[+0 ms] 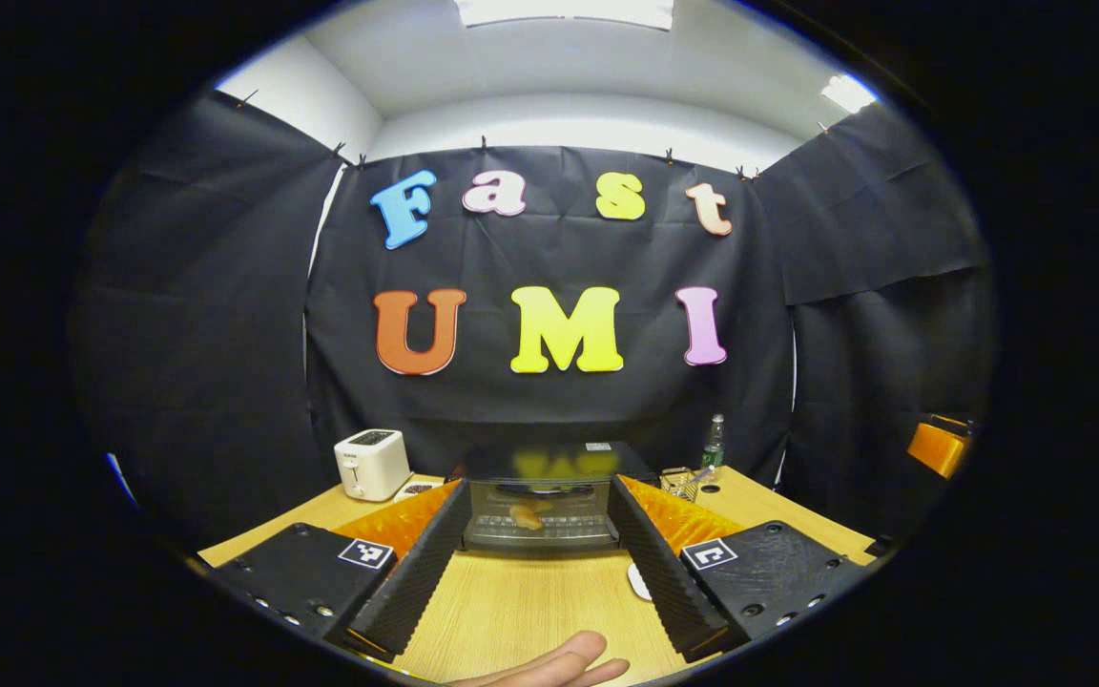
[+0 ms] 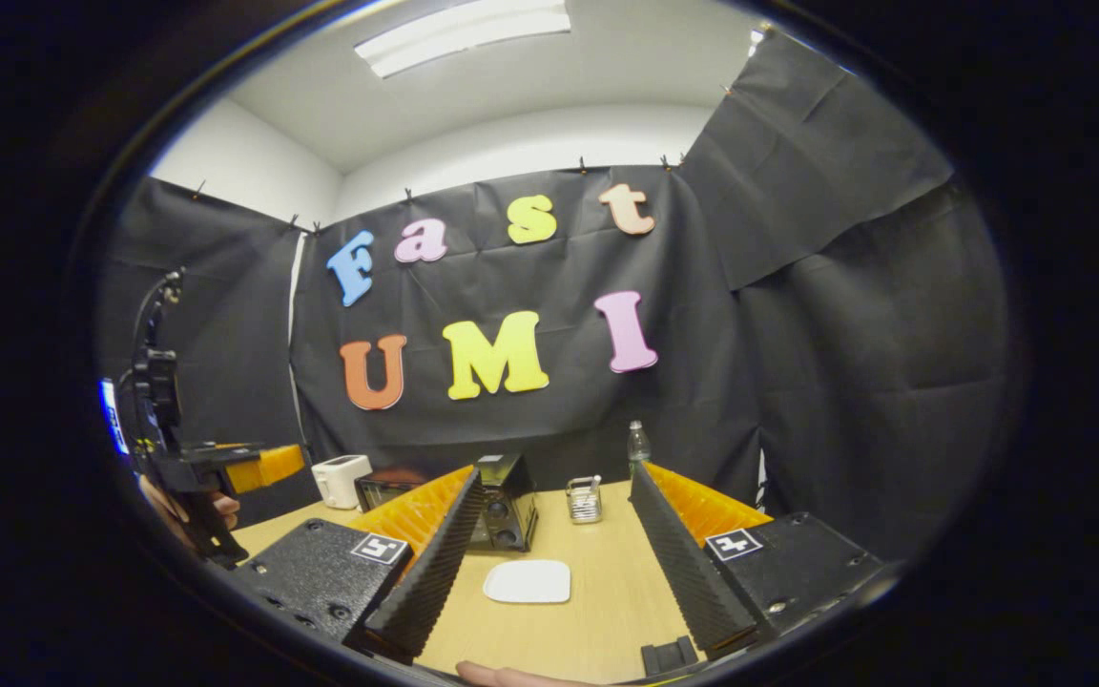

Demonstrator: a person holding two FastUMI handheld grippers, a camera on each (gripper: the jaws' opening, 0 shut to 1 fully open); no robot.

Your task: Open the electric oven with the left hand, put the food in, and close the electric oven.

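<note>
— Two wide-open fingers on our left gripper point(image 1: 540, 572) frame the oven point(image 1: 542, 496) at the far table edge; its door looks closed, food point(image 1: 525, 516) inside.

— Our right gripper point(image 2: 549, 563), also spread and empty, hovers over a white plate point(image 2: 528, 580). If we drift forward, we might bump the oven.

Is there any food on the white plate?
No, the flat white square plate on the wooden table is bare, with nothing lying on it in the right gripper view.

Wooden table point(image 2: 597, 582) with electric oven point(image 1: 542, 496), toaster point(image 1: 371, 463), white plate point(image 2: 528, 580), bottle point(image 2: 638, 443).
</note>
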